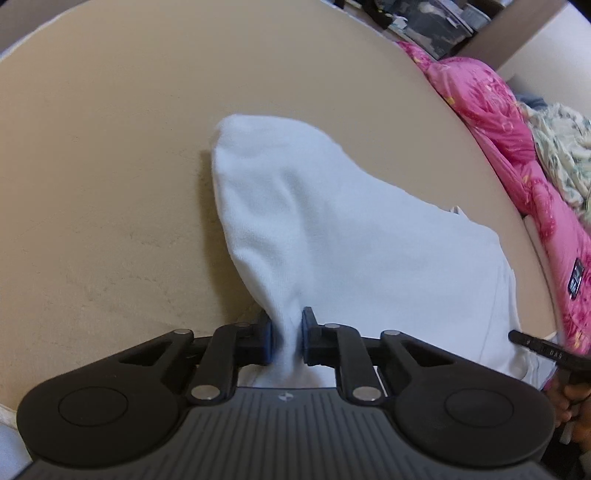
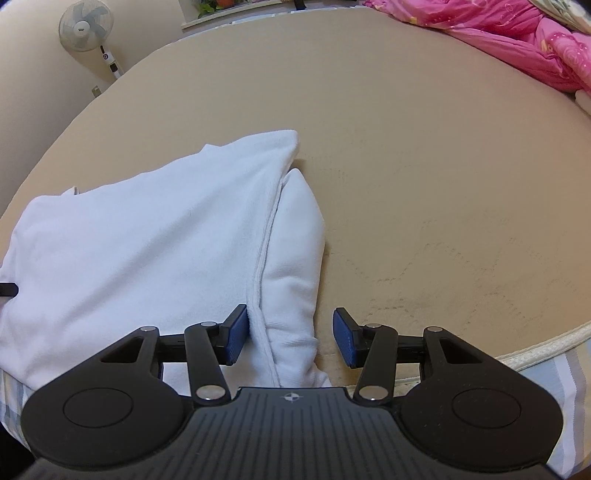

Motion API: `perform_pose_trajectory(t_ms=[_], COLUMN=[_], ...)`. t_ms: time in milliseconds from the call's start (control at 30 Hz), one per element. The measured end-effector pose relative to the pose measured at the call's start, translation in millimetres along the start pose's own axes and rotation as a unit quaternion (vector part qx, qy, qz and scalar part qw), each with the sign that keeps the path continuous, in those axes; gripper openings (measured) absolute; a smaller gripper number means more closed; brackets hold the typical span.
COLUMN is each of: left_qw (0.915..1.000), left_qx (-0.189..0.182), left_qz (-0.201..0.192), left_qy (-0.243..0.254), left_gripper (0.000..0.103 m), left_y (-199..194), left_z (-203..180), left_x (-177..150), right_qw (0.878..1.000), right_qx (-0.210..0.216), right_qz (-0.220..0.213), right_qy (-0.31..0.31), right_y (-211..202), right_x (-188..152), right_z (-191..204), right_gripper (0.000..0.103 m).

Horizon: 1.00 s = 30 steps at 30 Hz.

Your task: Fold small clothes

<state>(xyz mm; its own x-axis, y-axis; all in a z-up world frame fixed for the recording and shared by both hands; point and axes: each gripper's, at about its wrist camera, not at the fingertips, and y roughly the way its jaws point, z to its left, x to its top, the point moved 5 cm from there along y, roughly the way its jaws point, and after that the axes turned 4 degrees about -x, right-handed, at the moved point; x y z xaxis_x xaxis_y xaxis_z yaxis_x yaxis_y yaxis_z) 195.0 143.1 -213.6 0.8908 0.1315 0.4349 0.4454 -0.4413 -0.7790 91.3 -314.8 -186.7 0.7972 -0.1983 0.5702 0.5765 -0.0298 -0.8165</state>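
A white garment (image 1: 332,221) lies on the beige mattress (image 1: 110,147), partly folded, with one end pointing away. My left gripper (image 1: 287,339) is shut on a bunched near edge of it, and the cloth is pinched between the blue pads. In the right wrist view the same white garment (image 2: 147,240) shows a hemmed flap over a sleeve-like fold. My right gripper (image 2: 290,339) stands open astride that fold's near end. Its left pad (image 2: 236,338) is against the hem, while the right pad is clear of the cloth.
A pink quilt (image 1: 498,129) and a patterned cloth (image 1: 561,155) are heaped along the mattress's far right side. The mattress's piped edge (image 2: 535,347) runs close on the right. A standing fan (image 2: 85,29) is beyond the far left corner.
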Motion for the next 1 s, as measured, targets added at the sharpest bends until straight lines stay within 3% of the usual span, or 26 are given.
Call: perform_pose_trajectory(t_ms=[33,100,267,400,533,633,767,833,1000], left_qw=[1.0000,0.9999,0.9981,0.9964,0.9940,0.9950,0.9980,0.9962,0.9930], left_qx=[0.003,0.004,-0.024,-0.015,-0.008,-0.016,0.024,0.020,0.004], left_qz=[-0.003,-0.013,-0.057,-0.084,-0.105,-0.080,-0.013,-0.009,-0.002], left_qy=[0.007,0.006,0.004,0.001,-0.029,-0.058,-0.056,-0.084,-0.118], left_gripper=[0.014,0.013,0.013,0.012,0.012,0.013,0.022,0.038,0.039], left_y=[-2,-7,-38,-64,-91,-90,-63,-59,-49], left_z=[-3,-6,-12,-7,14,29,39,46,56], left_x=[-1,-1,2,-1,-4,-8,-14,-12,-11], right_qw=[1.000,1.000,1.000,0.998,0.995,0.995,0.996,0.996,0.995], right_qx=[0.001,0.011,0.005,0.036,0.084,0.088,0.080,0.085,0.083], right_qz=[-0.002,-0.010,-0.026,-0.040,-0.049,-0.026,-0.003,-0.002,-0.001], right_qy=[0.000,-0.003,-0.014,0.011,-0.019,-0.049,-0.046,-0.038,-0.052], right_y=[0,-1,-1,-6,-10,-2,6,4,-1], right_x=[0,1,5,13,15,9,8,10,7], right_z=[1,5,18,23,48,60,55,51,49], right_gripper=[0.050,0.035,0.016,0.013,0.013,0.013,0.016,0.016,0.016])
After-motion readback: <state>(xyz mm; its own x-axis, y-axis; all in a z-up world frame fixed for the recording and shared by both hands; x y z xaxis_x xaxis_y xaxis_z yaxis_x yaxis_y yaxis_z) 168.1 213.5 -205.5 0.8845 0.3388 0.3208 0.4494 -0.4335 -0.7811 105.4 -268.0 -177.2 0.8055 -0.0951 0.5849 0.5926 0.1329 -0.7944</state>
